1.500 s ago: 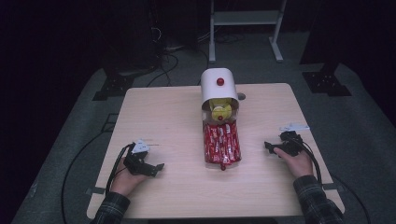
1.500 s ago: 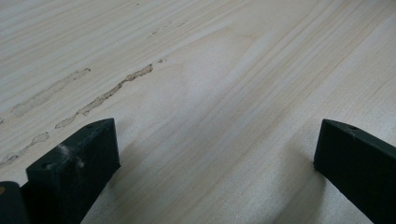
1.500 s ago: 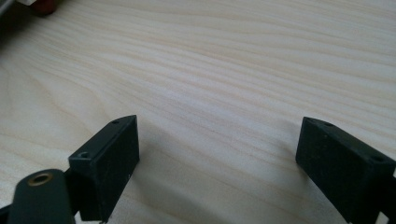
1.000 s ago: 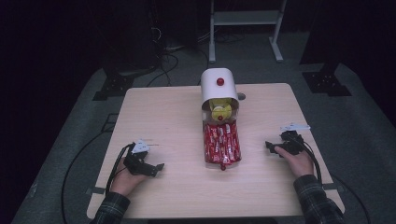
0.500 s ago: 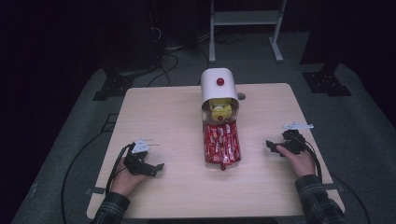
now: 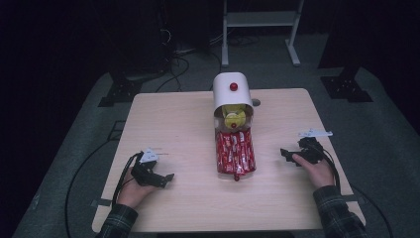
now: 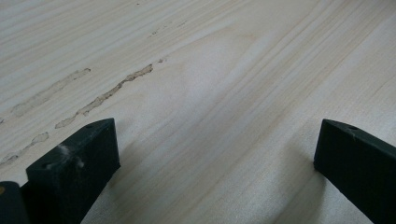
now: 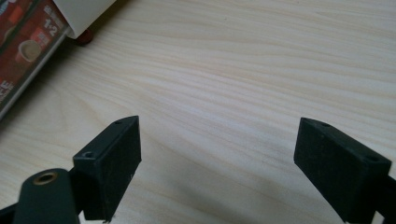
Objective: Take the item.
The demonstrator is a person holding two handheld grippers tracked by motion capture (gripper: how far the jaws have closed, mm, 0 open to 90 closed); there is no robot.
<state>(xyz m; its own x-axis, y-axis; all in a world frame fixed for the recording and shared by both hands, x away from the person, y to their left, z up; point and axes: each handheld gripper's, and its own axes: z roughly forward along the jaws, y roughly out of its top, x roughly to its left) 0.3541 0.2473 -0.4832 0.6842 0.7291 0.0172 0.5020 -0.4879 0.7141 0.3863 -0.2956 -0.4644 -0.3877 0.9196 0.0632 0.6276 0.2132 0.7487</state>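
Both tools rest on the table (image 6: 188,124), jaws wide apart and holding nothing. The red packets (image 6: 235,153) lie between them, spilling from a white holder (image 6: 232,91). The right gripper (image 6: 287,154) points at the packets, likely to grab first. The left gripper (image 6: 166,179) sits farther off.

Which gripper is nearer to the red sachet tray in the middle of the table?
The right gripper is slightly nearer, level with the red sachet tray on its right. The left gripper rests farther off, to its left and closer to the person.
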